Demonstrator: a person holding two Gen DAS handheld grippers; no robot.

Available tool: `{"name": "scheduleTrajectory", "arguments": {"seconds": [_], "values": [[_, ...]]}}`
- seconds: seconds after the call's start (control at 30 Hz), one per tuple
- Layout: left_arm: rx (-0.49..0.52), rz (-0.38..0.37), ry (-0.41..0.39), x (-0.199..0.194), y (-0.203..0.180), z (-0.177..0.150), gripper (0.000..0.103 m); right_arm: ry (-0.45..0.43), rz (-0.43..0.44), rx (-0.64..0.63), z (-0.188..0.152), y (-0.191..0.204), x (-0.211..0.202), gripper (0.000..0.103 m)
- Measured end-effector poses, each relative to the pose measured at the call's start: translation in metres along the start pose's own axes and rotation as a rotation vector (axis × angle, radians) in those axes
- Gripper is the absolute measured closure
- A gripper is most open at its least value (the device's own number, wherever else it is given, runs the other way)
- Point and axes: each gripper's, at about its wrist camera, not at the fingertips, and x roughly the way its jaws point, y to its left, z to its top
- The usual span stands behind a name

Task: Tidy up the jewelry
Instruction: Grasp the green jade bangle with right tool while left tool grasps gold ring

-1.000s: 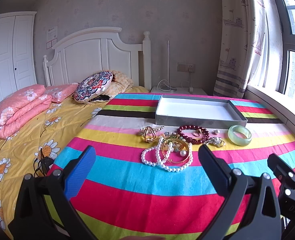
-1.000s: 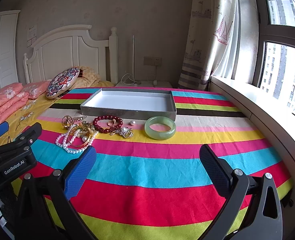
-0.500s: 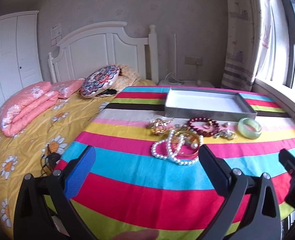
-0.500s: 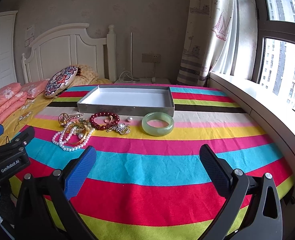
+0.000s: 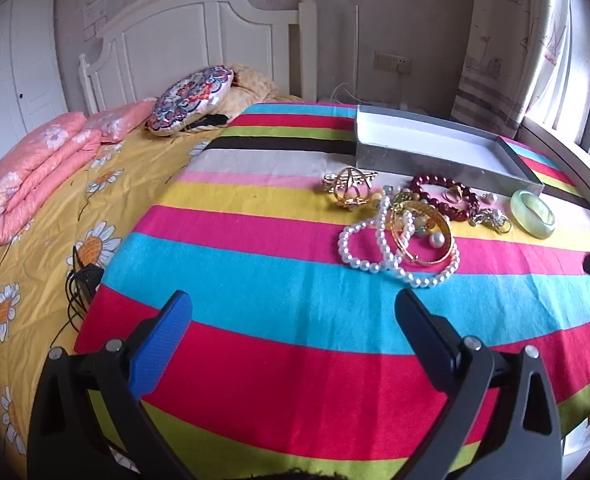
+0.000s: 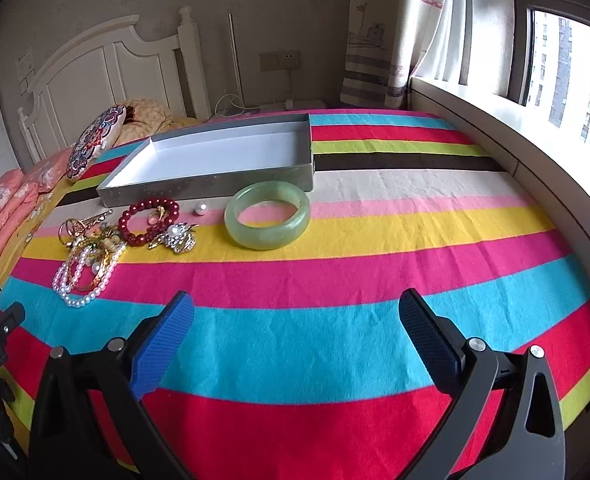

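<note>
A shallow grey tray (image 5: 435,156) (image 6: 215,188) with a white inside sits empty on a striped cloth. In front of it lies a heap of jewelry: a white pearl necklace (image 5: 379,266) (image 6: 77,280), a gold bangle (image 5: 419,236), a dark red bead bracelet (image 5: 441,196) (image 6: 147,220), a gold brooch (image 5: 349,188), a sparkly brooch (image 6: 175,238) and a loose pearl (image 6: 200,209). A pale green jade bangle (image 5: 532,218) (image 6: 267,220) lies to the right. My left gripper (image 5: 291,312) hovers open, short of the pearls. My right gripper (image 6: 295,312) hovers open, short of the jade bangle.
The striped cloth (image 6: 335,280) covers the bed beside a yellow flowered sheet (image 5: 55,216). Folded pink bedding (image 5: 35,168) and a patterned cushion (image 5: 191,100) lie at the left. A black cable and plug (image 5: 85,280) sit at the cloth's left edge. A windowsill (image 6: 515,128) runs along the right.
Both grippers have moved forward and tilted down toward the jewelry, which now looks larger. Jaws stay open. Nothing on the cloth has moved.
</note>
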Motion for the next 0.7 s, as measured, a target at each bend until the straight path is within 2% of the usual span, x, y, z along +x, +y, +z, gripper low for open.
{"name": "scheduleTrajectory", "arguments": {"seconds": [0.1, 0.17, 0.23, 0.3, 0.37, 0.47, 0.5, 0.63, 0.7], "values": [[-0.021, -0.018, -0.039, 0.002, 0.003, 0.012, 0.003, 0.071, 0.008, -0.027, 0.023, 0.001, 0.027, 0.004], [-0.067, -0.037, -0.033, 0.006, 0.006, 0.023, 0.002, 0.099, -0.006, -0.067, 0.035, 0.006, 0.045, 0.004], [-0.084, -0.082, 0.04, 0.017, 0.005, 0.035, 0.002, 0.122, -0.017, -0.086, 0.045, 0.009, 0.062, 0.004], [-0.014, -0.125, 0.11, 0.029, -0.004, 0.041, 0.002, 0.147, -0.006, -0.09, 0.052, 0.012, 0.078, 0.004], [0.007, -0.127, 0.148, 0.038, -0.011, 0.044, 0.002, 0.165, -0.008, -0.103, 0.057, 0.016, 0.092, 0.008], [0.002, -0.127, 0.17, 0.046, -0.013, 0.044, 0.002, 0.195, -0.009, -0.13, 0.06, 0.025, 0.106, 0.012], [0.002, -0.12, 0.178, 0.048, -0.014, 0.044, 0.003, 0.188, -0.011, -0.144, 0.061, 0.028, 0.108, 0.017], [-0.038, -0.139, 0.206, 0.062, -0.005, 0.048, 0.004, 0.199, 0.019, -0.151, 0.069, 0.031, 0.117, 0.027], [-0.063, -0.155, 0.207, 0.067, 0.001, 0.051, 0.008, 0.189, 0.025, -0.155, 0.069, 0.031, 0.117, 0.027]]}}
